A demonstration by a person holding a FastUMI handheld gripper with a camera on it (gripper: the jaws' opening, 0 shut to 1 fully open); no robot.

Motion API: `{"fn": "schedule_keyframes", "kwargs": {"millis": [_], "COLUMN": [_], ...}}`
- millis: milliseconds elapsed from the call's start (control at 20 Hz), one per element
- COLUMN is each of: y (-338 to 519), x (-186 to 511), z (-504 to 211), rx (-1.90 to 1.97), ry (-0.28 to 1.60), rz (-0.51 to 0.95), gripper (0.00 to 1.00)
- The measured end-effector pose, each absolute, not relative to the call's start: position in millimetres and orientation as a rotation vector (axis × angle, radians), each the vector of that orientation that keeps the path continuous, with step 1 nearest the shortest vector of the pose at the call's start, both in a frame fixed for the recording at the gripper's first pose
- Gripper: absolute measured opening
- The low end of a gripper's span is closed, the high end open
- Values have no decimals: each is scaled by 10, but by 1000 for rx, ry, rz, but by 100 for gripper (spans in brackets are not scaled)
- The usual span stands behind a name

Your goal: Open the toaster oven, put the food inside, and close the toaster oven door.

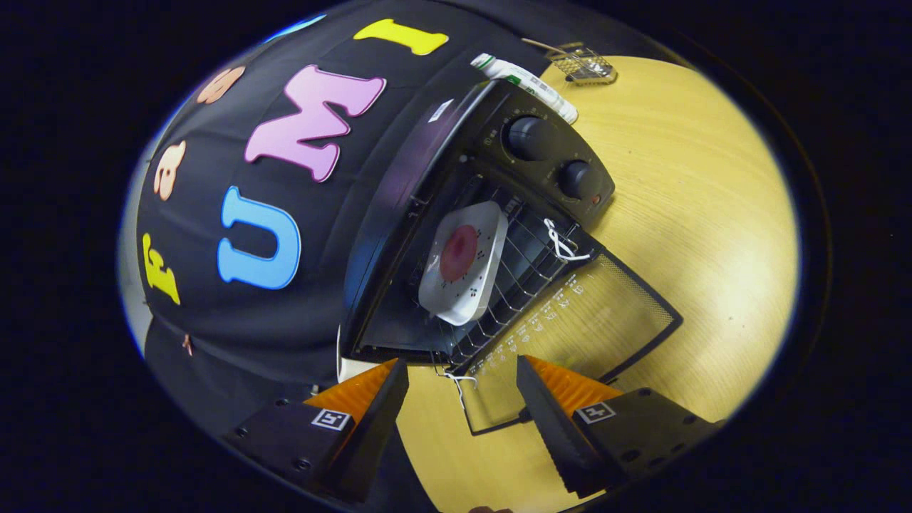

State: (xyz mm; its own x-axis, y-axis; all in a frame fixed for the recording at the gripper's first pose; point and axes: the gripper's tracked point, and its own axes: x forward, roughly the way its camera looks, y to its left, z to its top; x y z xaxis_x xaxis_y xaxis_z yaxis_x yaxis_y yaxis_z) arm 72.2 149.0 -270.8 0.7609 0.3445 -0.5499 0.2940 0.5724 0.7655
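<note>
Two fingers (462, 399) spread apart, gripping nothing, just short of toaster oven (499, 214). Oven door (584, 313) dropped open ahead of them; food (458, 252) on white plate (467, 299) inside on oven rack (527, 271).

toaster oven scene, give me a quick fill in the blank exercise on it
1. The toaster oven door is ____.
2. The white plate of food rests on the oven's wire ____.
3. The gripper fingers are ____, gripping nothing.
4. The control panel carries ____ round knobs.

Missing words: open; rack; open; two
</note>
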Motion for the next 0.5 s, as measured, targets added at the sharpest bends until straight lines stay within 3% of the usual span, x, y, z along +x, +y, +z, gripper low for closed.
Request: {"fn": "schedule_keyframes", "kwargs": {"millis": [500], "y": [1499], "x": [-8], "z": [-2635], "rx": [399], "ry": [755], "rz": [173], "gripper": [99]}}
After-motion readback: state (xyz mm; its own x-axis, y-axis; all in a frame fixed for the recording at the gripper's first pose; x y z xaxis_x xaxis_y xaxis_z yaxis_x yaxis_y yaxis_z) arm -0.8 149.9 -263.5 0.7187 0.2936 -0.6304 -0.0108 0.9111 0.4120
